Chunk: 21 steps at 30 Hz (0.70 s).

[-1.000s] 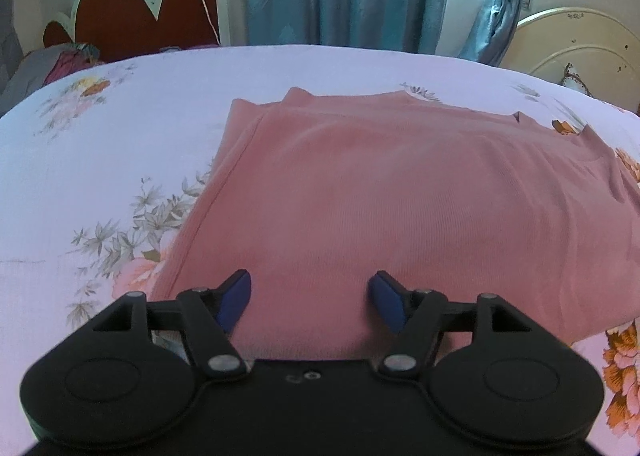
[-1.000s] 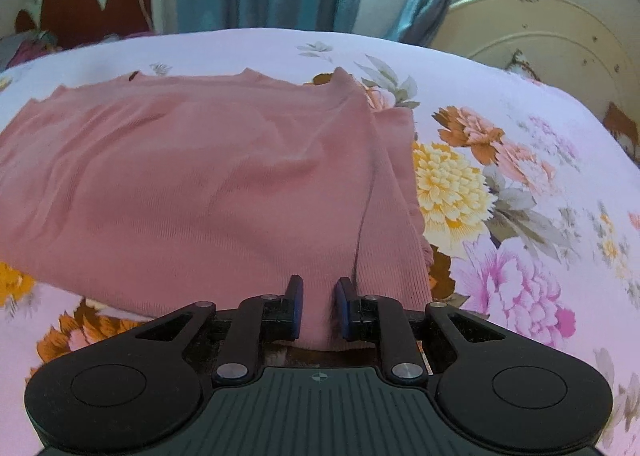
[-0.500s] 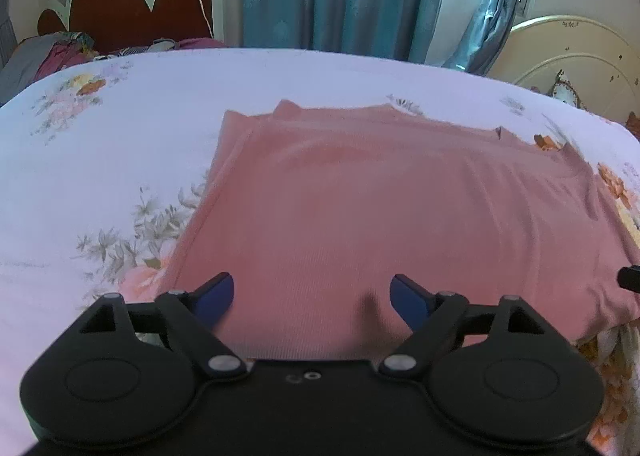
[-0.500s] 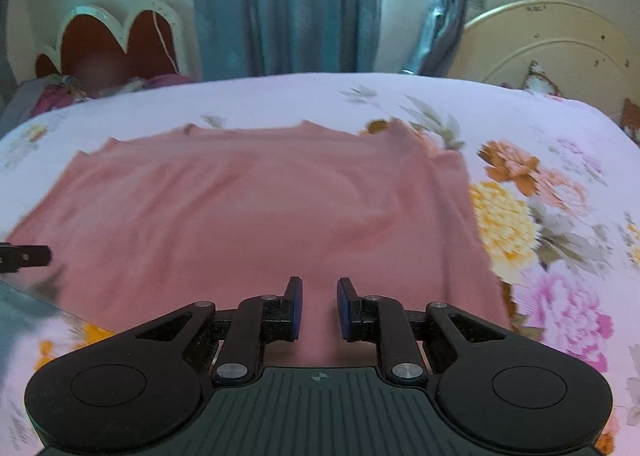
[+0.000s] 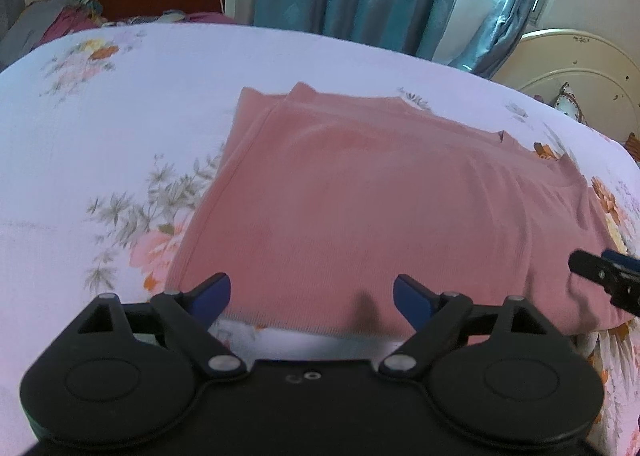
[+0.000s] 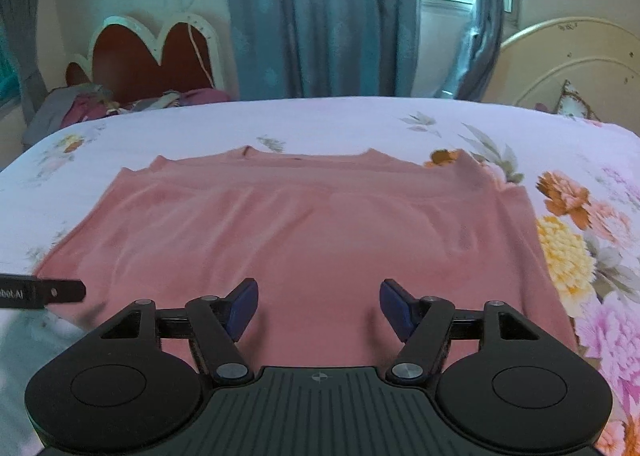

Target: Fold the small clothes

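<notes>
The pink garment (image 6: 304,232) lies spread across the middle of both views, flat on the floral bedsheet (image 5: 120,104), apparently already doubled over once (layered edges show along its far side in the upper centre of the left wrist view). It looks like a thin knit: light, soft and limp, likely to sag and crease wherever it is unsupported, and not fragile. My judgement is that the near hem at the bottom of each frame is the best place to take hold, one corner per tool, pinching all layers together so the lower one does not slide away.

The left gripper (image 5: 312,296) is released, its blue fingers spread wide over the near edge with nothing between them. The right gripper (image 6: 318,306) is likewise spread apart and empty, hovering above the near part of the cloth; its tip also shows at the right edge of the left view.

No containers are visible. A heap of other clothes (image 6: 80,104) sits by the headboard (image 6: 152,56) at the upper left.
</notes>
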Each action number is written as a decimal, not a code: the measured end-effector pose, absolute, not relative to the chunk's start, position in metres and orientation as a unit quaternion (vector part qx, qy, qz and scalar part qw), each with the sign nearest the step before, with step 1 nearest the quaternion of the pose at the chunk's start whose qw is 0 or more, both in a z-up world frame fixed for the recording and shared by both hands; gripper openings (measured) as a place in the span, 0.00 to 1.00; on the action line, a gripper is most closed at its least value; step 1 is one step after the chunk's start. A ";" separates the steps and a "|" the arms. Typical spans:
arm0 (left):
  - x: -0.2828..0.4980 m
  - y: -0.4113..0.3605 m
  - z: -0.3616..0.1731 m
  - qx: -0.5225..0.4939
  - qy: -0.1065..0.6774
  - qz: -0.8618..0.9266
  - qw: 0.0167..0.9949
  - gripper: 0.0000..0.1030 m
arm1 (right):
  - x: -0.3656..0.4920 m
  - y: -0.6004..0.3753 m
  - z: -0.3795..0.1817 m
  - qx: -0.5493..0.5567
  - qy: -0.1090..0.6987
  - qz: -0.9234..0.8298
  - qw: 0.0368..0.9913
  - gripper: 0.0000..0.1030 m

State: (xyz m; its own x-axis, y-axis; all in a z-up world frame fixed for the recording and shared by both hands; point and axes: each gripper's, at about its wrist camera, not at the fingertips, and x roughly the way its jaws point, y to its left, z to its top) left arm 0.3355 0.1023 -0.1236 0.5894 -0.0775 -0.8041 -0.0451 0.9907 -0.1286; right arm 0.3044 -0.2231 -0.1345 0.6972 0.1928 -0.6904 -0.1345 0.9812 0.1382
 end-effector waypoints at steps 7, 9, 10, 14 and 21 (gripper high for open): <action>0.320 0.125 -0.135 -0.144 0.475 -0.009 0.868 0.86 | 0.316 -0.207 -0.139 0.032 0.376 0.107 0.920 0.44; 0.314 0.135 -0.141 -0.181 0.479 -0.008 0.859 0.86 | 0.321 -0.205 -0.143 0.034 0.383 0.110 0.917 0.41; 0.313 0.139 -0.144 -0.200 0.482 -0.009 0.853 0.86 | 0.323 -0.203 -0.145 0.033 0.384 0.110 0.916 0.41; 0.309 0.149 -0.153 -0.246 0.472 -0.012 0.847 0.88 | 0.332 -0.197 -0.146 0.032 0.384 0.112 0.916 0.41; 0.324 0.154 -0.162 -0.303 0.435 -0.017 0.848 0.94 | 0.353 -0.183 -0.152 0.028 0.385 0.116 0.915 0.41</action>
State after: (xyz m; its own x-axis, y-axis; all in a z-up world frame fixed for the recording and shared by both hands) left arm 0.3243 0.1541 -0.1617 0.6216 -0.2924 -0.7267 -0.2346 0.8156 -0.5289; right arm 0.3529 -0.1828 -0.1521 0.6772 0.2343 -0.6975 -0.1911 0.9714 0.1408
